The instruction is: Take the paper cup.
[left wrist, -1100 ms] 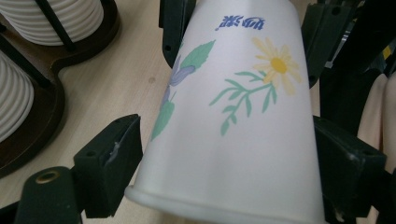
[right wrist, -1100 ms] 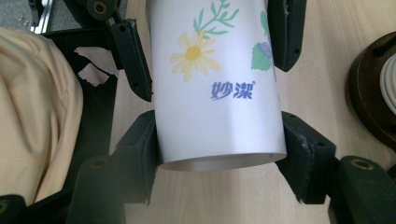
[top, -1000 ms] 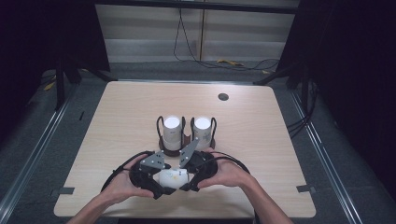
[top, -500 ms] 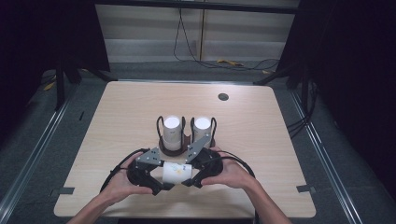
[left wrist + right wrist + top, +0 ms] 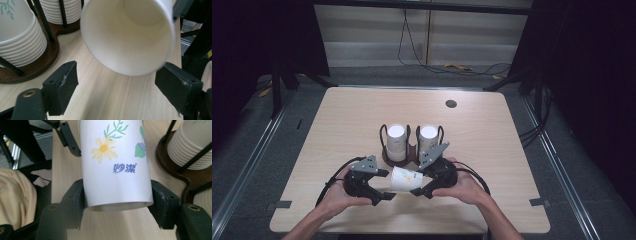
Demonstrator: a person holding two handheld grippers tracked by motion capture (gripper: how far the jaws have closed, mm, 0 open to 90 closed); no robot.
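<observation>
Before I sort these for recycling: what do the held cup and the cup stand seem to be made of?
Cup: looks like thin matte paper, white, with printed flowers and a rolled rim; whether it has an inner coating I can't tell. Stand: base looks like dark brown wood with a smooth finish, with thin black rods, probably metal, rising around the stacked cups.

A: Cup [image 5: 116, 167] colours? 
B: White paper w/ a yellow daisy, green sprigs, a purple flower, blue print. Inside plain white.
A: Stacks in the rack [image 5: 412, 156]? 
B: Cups [image 5: 396, 142] white too, green leaf print on one; rack dark brown base, black rods.
A: Desk [image 5: 337, 125]? 
B: Pale wood grain, a dark round spot near the far edge.
A: Hand-held gripper [image 5: 120, 82] jaws? 
B: Black, both. Grey plates on top.
</observation>
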